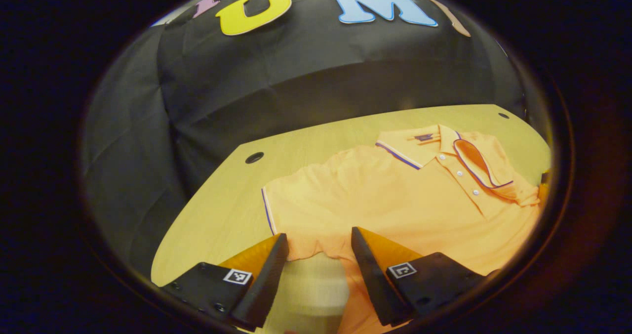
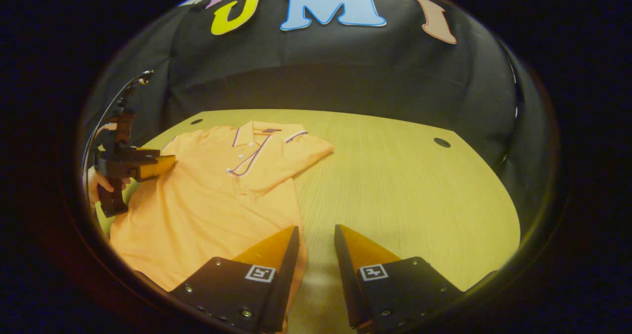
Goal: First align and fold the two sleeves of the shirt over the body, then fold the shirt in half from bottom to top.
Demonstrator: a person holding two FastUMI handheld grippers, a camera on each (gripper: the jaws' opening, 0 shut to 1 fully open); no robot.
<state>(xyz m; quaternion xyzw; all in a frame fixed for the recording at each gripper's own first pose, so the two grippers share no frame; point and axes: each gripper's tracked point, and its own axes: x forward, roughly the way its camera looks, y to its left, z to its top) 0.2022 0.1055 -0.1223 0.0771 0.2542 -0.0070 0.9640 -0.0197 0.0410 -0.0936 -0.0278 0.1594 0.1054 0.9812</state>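
A: Item one, the shirt (image 2: 212, 195). Position?

B: Flat on the surface (image 2: 405, 190), front up, collar (image 2: 261, 129) at the far end toward the booth wall, hem toward the person. Long axis: collar to hem, near to far. In the right gripper view, one sleeve (image 2: 296, 151) already lies folded over the chest beside the collar.

A: Item two, left claw (image 1: 316, 247)?

B: Fingers apart, nothing between them. It hangs above the hem edge; the other sleeve (image 1: 291, 195) spreads flat just beyond it, cuff pointing away from the collar, out to the side.

A: Item three, right claw (image 2: 316, 245)?

B: Fingers likewise apart, empty, at the shirt's hem corner on the side opposite that sleeve, mostly over bare surface.

A: Deciding relation?

B: The unfolded sleeve lies ahead of the left claw, which is the nearer one. Judged next move: the left claw takes the cuff and carries it across the long axis toward the button placket (image 1: 456, 173).
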